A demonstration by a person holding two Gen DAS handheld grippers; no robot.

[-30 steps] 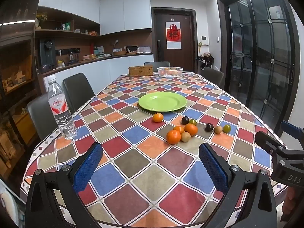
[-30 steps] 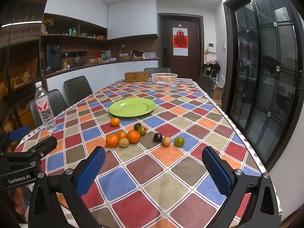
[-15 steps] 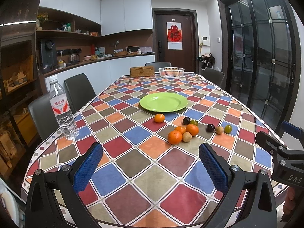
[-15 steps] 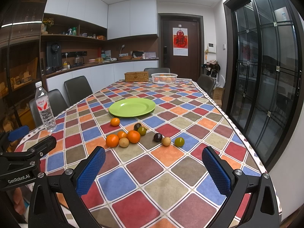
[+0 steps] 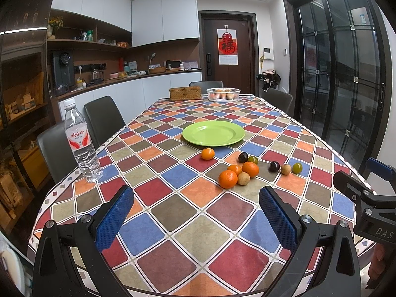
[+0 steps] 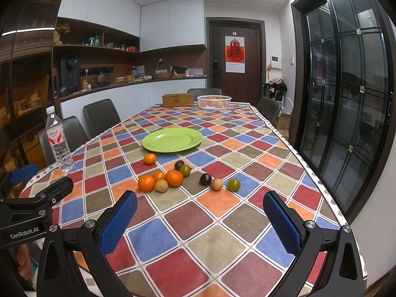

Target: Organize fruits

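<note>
A green plate (image 5: 213,133) (image 6: 172,139) sits empty mid-table. In front of it lie several small fruits: a lone orange (image 5: 207,154) (image 6: 150,159), a cluster of oranges (image 5: 227,179) (image 6: 146,183) with a tan fruit (image 6: 161,185), two dark plums (image 5: 243,157) (image 6: 205,179), green fruits (image 5: 297,167) (image 6: 233,185). My left gripper (image 5: 196,216) is open and empty above the near table edge. My right gripper (image 6: 200,220) is open and empty too, short of the fruits.
A water bottle (image 5: 79,141) (image 6: 59,143) stands at the table's left edge. A wicker box (image 5: 185,93) and a white basket of fruit (image 5: 223,94) (image 6: 214,102) sit at the far end. Dark chairs (image 5: 103,120) line the table; glass doors stand on the right.
The left gripper's view has shifted slightly; the fruits and plate have not moved. Both grippers stay open.
</note>
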